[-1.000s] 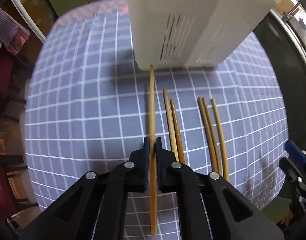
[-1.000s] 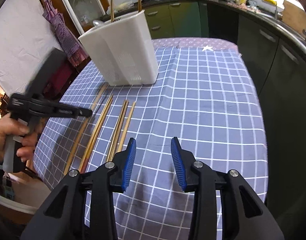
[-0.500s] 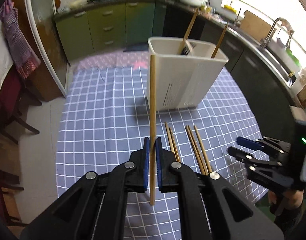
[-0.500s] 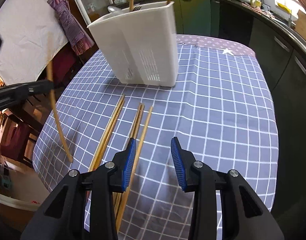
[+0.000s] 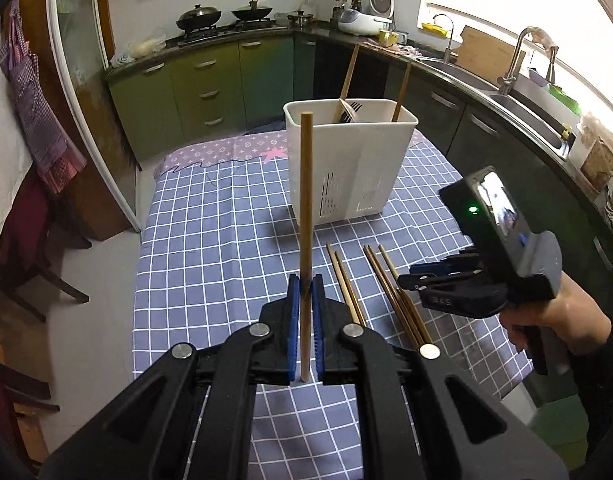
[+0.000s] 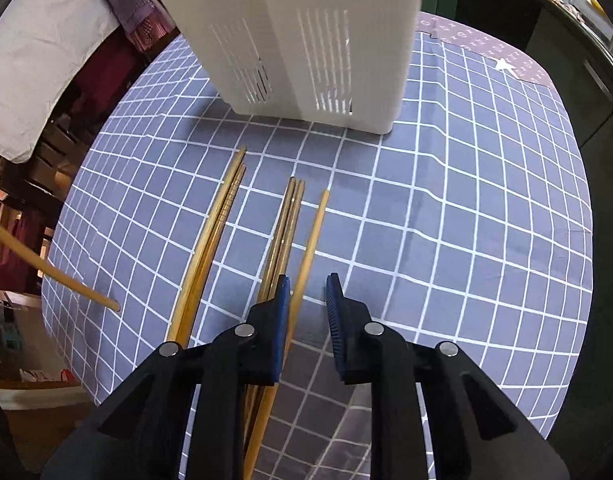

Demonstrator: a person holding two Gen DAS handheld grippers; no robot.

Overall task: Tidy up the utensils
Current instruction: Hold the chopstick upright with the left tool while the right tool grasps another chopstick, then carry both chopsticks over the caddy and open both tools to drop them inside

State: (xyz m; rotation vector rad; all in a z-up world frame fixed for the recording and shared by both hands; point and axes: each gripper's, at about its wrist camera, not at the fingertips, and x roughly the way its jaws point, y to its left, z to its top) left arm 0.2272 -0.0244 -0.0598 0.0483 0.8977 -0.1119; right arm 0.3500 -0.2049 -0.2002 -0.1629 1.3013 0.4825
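The white slotted holder (image 5: 348, 162) stands on my counter (image 5: 210, 240) under its blue checked cloth, and it holds two wooden chopsticks leaning up out of the top – one (image 5: 348, 80) toward the middle, one (image 5: 402, 90) at the right corner – with some dark utensil (image 5: 348, 110) between them that I cannot make out. My left tongs (image 5: 305, 292) are clamped on a single chopstick (image 5: 305, 220), a plain pale wooden stick held upright above the cloth, its square top level with the holder's rim in the left wrist view. Five more chopsticks lie on the cloth in front of the holder: a pair (image 6: 210, 248), another pair (image 6: 284, 232) and one lone stick (image 6: 312, 240), all golden-brown and tapered. My right tongs (image 6: 308, 300) have just been closing, yet a gap remains – the lone stick runs beside the left pad, not gripped.
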